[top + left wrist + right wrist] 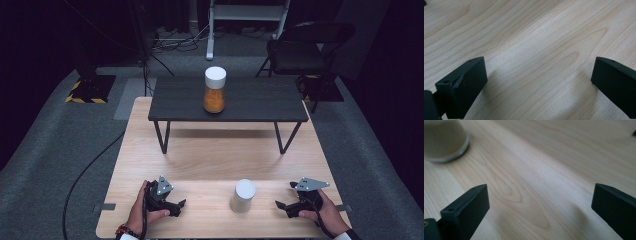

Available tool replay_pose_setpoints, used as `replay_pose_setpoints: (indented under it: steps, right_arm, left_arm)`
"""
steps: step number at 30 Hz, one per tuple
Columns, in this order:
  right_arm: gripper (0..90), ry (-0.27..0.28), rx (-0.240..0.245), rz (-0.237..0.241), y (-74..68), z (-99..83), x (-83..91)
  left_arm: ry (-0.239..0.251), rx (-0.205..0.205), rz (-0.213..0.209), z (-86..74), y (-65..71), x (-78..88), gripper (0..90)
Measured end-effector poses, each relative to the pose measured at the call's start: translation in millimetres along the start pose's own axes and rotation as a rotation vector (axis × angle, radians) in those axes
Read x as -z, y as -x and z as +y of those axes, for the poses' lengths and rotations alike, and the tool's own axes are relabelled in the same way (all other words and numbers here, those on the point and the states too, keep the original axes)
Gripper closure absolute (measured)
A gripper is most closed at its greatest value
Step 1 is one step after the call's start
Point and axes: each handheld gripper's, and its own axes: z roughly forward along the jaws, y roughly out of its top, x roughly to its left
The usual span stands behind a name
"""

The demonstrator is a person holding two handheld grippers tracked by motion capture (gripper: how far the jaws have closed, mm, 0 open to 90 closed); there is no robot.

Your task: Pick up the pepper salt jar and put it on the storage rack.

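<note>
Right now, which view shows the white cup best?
The high view: the white cup stands whole on the wooden table between both tools. The right gripper view catches its blurred base at top left.

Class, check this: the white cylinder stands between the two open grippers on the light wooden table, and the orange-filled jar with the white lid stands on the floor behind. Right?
Not quite. The orange-filled jar stands on the small dark raised table, not the floor, as the high view shows. The white cylinder does stand between the open left gripper and right gripper.

A white cylinder (243,195) stands upright on the near table edge, between the hands. An orange-filled jar (214,90), white-capped, stands upright on the dark shelf.
</note>
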Motion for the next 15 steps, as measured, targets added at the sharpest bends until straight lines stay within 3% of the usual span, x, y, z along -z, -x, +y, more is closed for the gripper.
replay_pose_setpoints:
  steps: [3,8,15]
  right_arm:
    - [1.2,0.072,-0.019,0.011,-3.4,-1.6,12.0]
    - [1.6,0.158,0.009,0.022,-19.5,-1.4,21.8]
    - [1.7,0.200,0.071,0.055,-37.0,8.3,22.2]
  left_arm:
    - [0.000,0.000,0.000,0.0,0.0,0.0,0.3]
    - [0.000,0.000,0.000,0.0,0.0,0.0,0.3]
    - [0.000,0.000,0.000,0.0,0.0,0.0,0.3]
